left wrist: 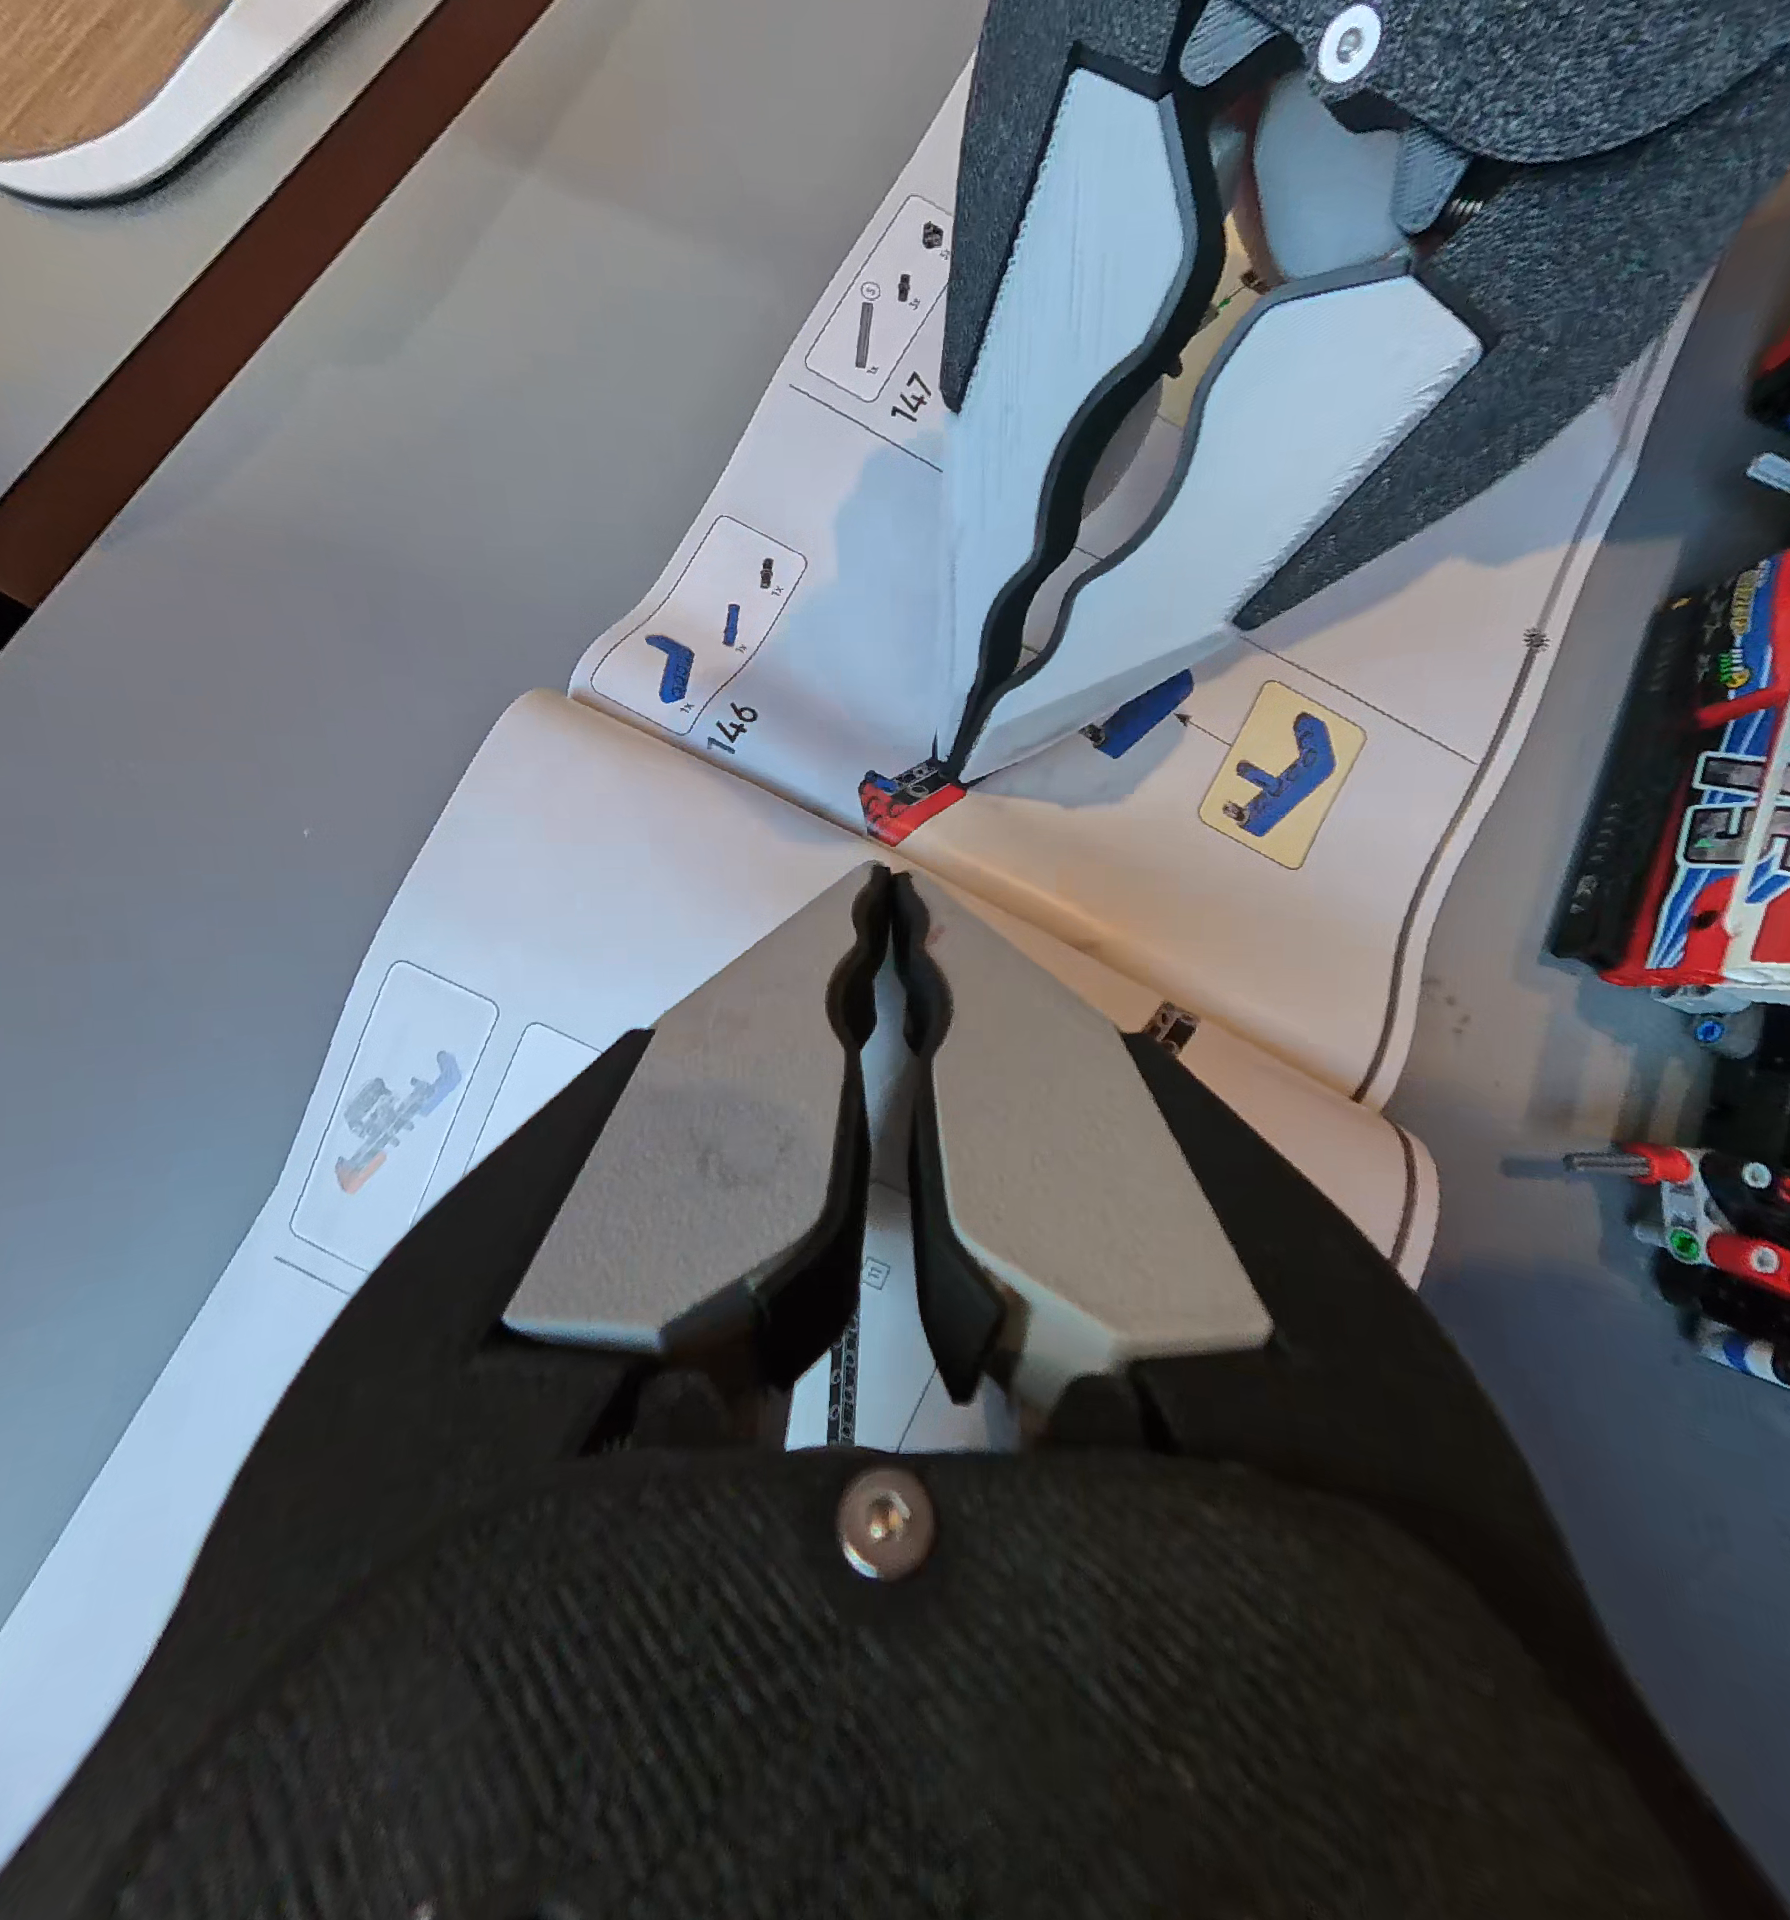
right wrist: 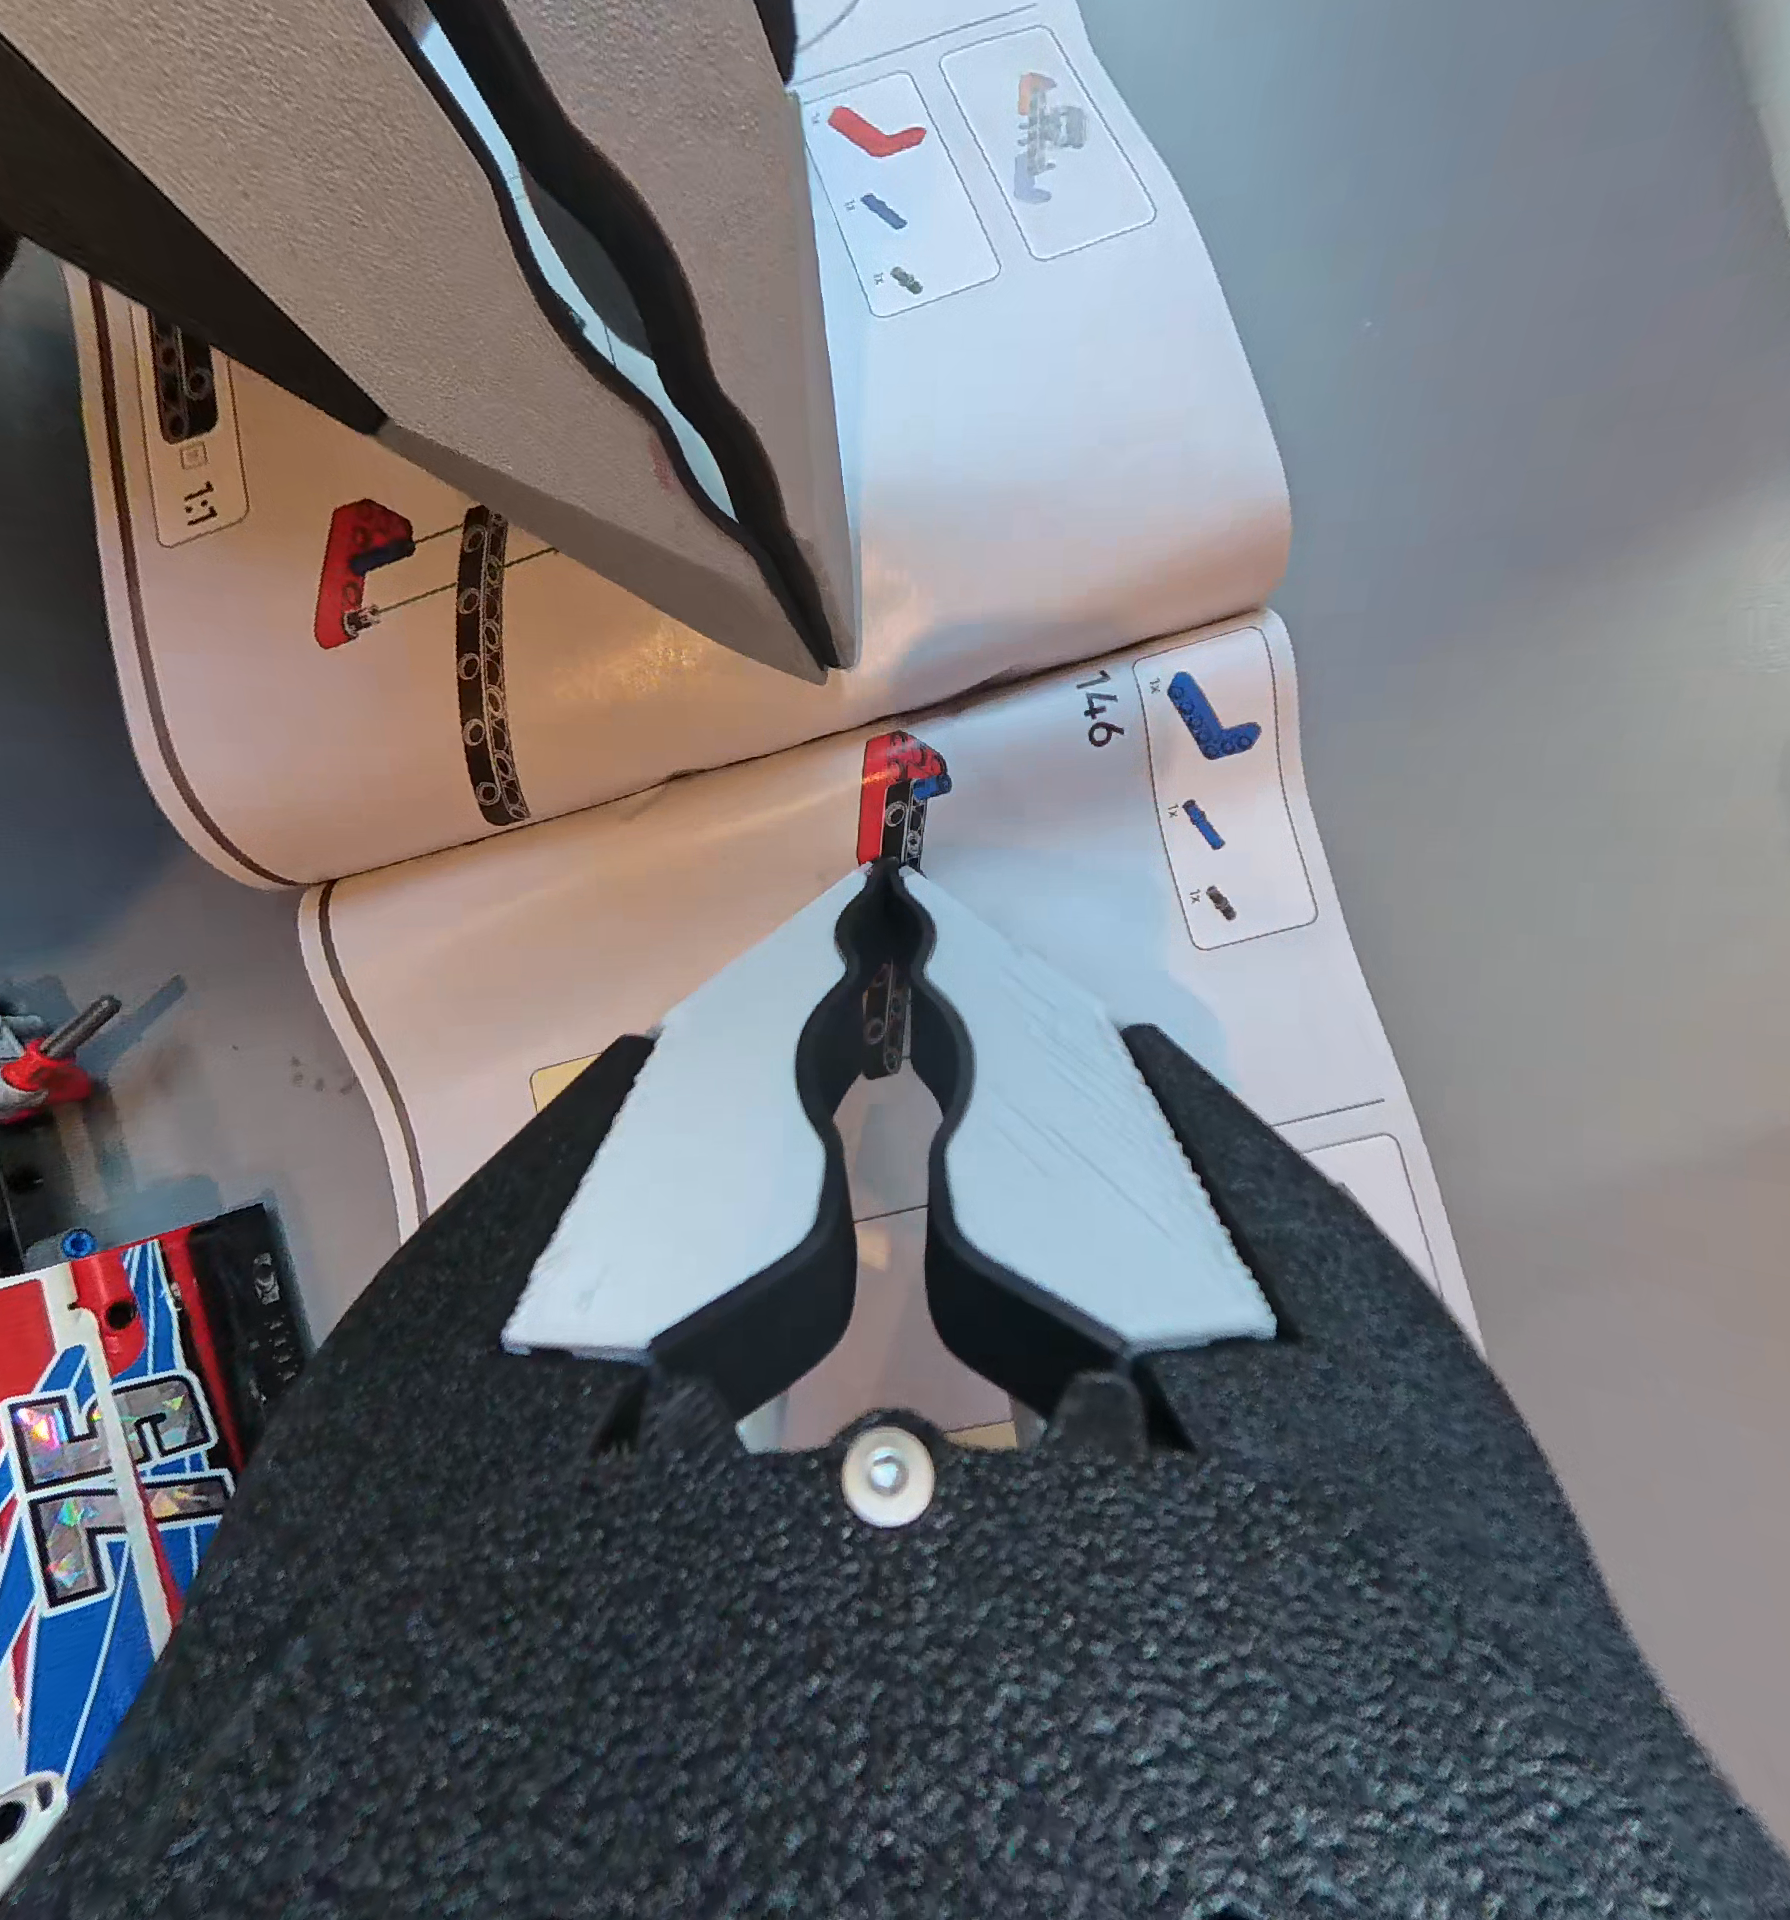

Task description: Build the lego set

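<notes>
Small red, black and blue lego assembly (right wrist: 896, 795) pinched above the open instruction booklet (left wrist: 1130, 914)

Right gripper (right wrist: 886, 873) jaws clenched on the assembly's black beam, red and blue end poking past the tips, over the booklet's centre fold; left gripper (left wrist: 886, 878) jaws pressed together on nothing, tips just short of the assembly; partly built red, white and blue lego car (left wrist: 1743, 790) beside the booklet on the grey table (left wrist: 247, 623)

1. Beam assembly (right wrist: 896, 805): a red bent piece joined to a black beam, with a blue pin at its top; held upright over the booklet's fold, its black end pinched in the right gripper (right wrist: 886, 878).
2. Booklet (left wrist: 1078, 935): lies open and flat on the grey table.
3. Model (left wrist: 1743, 790): red, white and blue, beside the booklet.
</notes>
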Demonstrator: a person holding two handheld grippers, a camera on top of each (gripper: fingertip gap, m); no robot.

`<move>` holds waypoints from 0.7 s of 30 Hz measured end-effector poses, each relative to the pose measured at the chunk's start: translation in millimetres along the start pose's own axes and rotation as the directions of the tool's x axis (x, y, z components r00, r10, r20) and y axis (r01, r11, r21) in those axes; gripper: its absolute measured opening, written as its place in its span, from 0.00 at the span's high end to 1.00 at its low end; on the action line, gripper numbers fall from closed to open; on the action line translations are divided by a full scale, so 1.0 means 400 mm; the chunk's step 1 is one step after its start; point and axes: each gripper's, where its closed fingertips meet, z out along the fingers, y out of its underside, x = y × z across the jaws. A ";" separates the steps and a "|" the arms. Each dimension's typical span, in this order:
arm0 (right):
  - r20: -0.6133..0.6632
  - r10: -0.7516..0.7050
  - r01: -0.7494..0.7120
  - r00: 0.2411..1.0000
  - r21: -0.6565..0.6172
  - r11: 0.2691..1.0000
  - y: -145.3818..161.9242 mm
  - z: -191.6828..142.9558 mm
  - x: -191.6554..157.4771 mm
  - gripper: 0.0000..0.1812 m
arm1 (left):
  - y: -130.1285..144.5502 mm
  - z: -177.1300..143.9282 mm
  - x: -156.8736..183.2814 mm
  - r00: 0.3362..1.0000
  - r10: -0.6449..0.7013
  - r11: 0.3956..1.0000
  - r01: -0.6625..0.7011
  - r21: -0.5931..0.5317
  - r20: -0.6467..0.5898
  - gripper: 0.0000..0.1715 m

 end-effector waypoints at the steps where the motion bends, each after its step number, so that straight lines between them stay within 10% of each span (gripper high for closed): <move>1: 0.011 0.009 -0.009 1.000 -0.001 1.000 0.000 0.000 0.000 1.00 | 0.001 0.000 0.000 1.000 -0.007 1.000 0.007 0.004 -0.006 1.00; 21: 0.017 -0.008 0.009 1.000 -0.072 0.997 0.004 0.000 0.000 1.00 | 0.009 -0.001 -0.005 0.997 -0.067 0.997 0.068 0.033 -0.036 1.00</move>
